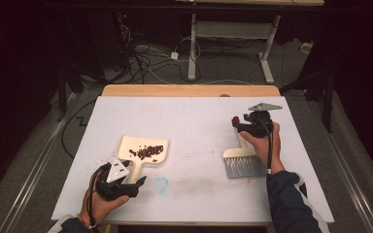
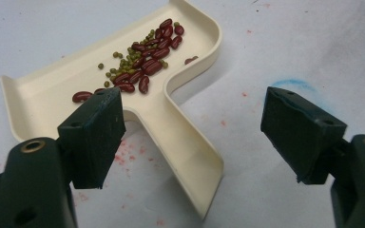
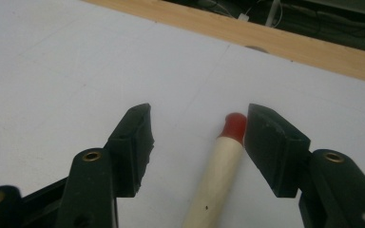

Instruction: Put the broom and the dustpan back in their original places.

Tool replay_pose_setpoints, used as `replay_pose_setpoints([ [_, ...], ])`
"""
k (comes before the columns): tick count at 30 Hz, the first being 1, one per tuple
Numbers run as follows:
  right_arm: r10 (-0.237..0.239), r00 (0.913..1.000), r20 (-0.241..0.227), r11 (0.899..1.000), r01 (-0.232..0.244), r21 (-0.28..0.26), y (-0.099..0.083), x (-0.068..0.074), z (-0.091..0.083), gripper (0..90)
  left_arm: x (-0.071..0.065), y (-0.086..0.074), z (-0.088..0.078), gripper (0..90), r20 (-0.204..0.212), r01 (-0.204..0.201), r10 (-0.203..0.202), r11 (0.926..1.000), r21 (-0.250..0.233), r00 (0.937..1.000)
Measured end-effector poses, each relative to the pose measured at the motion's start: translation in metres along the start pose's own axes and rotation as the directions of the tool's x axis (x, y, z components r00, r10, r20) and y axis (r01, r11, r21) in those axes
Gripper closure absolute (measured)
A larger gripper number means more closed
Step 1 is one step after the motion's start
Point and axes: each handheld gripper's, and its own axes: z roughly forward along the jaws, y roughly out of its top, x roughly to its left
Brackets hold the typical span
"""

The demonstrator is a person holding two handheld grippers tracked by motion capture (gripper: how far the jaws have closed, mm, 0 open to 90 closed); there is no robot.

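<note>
Item: cream dustpan [image 1: 143, 151], lying flat on the white table cover [image 1: 194, 121] and taken here as the landmark. Contents — a small heap of red beans [image 2: 147, 57] mixed with little green ones, gathered where the tray meets its handle.

Left gripper [image 1: 128, 182]: at the near end of the dustpan's handle, jaws spread wide to either side of it, neither pad pressing on it.

Brush [image 1: 243, 162]: well to the right of the dustpan, flat on the cover, grey bristles toward the person, pale wooden handle (red-tipped) pointing away.

Right gripper [image 1: 238, 126]: over the far end of the brush handle [image 3: 218, 175], jaws parted; the handle lies between them, close by one pad — whether it touches cannot be told.

Blue smudge [image 1: 161, 185]: on the cover, just beside the dustpan's handle end.
</note>
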Motion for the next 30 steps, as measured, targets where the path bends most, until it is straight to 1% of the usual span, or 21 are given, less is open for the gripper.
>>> replay_pose_setpoints([
  [2, 0.006, 1.0, -0.002, 1.0, -0.006, -0.029, 0.001, 0.001, -0.006, 42.1, -0.001, 0.001, 0.0, 21.9, 0.0, -0.011, 0.011, 0.9999, -0.003, 0.9999],
  [4, -0.007, 1.0, -0.002, 0.999, 0.007, -0.052, 0.002, 0.004, -0.01, 40.5, -0.003, 0.001, -0.001, 21.9, 0.001, -0.022, 0.022, 0.9997, -0.006, 0.9998],
  [6, -0.02, 0.9998, -0.005, 0.998, 0.02, -0.06, 0.003, 0.007, -0.013, 39.2, -0.004, 0.002, -0.001, 21.9, -0.003, -0.03, 0.03, 0.9996, -0.004, 0.9996],
  [8, -0.03, 0.9995, -0.008, 0.997, 0.029, -0.066, 0.004, 0.01, -0.017, 38.2, -0.004, 0.002, -0.001, 21.9, 0.0, -0.031, 0.031, 0.9995, -0.004, 0.9995],
  [10, -0.035, 0.9993, 0.01, 0.996, 0.036, -0.079, 0.006, 0.012, -0.021, 36.0, -0.005, 0.002, -0.002, 21.9, -0.003, -0.034, 0.034, 0.9994, -0.005, 0.9994],
  [13, -0.049, 0.9988, -0.007, 0.993, 0.047, -0.109, 0.008, 0.016, -0.027, 34.7, -0.004, 0.002, -0.002, 21.9, -0.002, -0.034, 0.034, 0.9994, -0.008, 0.9994],
  [15, -0.062, 0.9981, -0.003, 0.99, 0.061, -0.13, 0.009, 0.02, -0.032, 33.4, -0.004, 0.002, -0.002, 21.9, 0.0, -0.032, 0.032, 0.9995, -0.007, 0.9995],
  [18, -0.085, 0.9962, -0.023, 0.984, 0.08, -0.158, 0.012, 0.025, -0.038, 32.7, -0.004, 0.002, -0.001, 21.9, 0.002, -0.033, 0.033, 0.9994, -0.005, 0.9995],
  [20, -0.093, 0.9952, -0.028, 0.98, 0.087, -0.178, 0.013, 0.028, -0.043, 32.1, -0.004, 0.002, -0.001, 21.9, 0.003, -0.035, 0.035, 0.9994, -0.004, 0.9994],
  [21, -0.098, 0.9946, -0.033, 0.978, 0.091, -0.185, 0.014, 0.029, -0.045, 31.7, -0.004, 0.002, -0.001, 21.9, 0.003, -0.036, 0.036, 0.9994, -0.003, 0.9994],
  [24, -0.11, 0.9938, -0.019, 0.976, 0.104, -0.193, 0.016, 0.034, -0.05, 29.3, -0.004, 0.002, -0.001, 21.9, 0.004, -0.035, 0.035, 0.9994, -0.003, 0.9994],
  [26, -0.112, 0.9933, -0.03, 0.974, 0.103, -0.203, 0.016, 0.036, -0.053, 27.6, -0.004, 0.002, -0.001, 21.9, 0.003, -0.036, 0.036, 0.9993, -0.004, 0.9993],
  [30, -0.114, 0.9929, -0.034, 0.97, 0.104, -0.22, 0.016, 0.039, -0.06, 25.5, -0.004, 0.002, -0.001, 21.9, 0.004, -0.037, 0.037, 0.9993, -0.004, 0.9993],
])
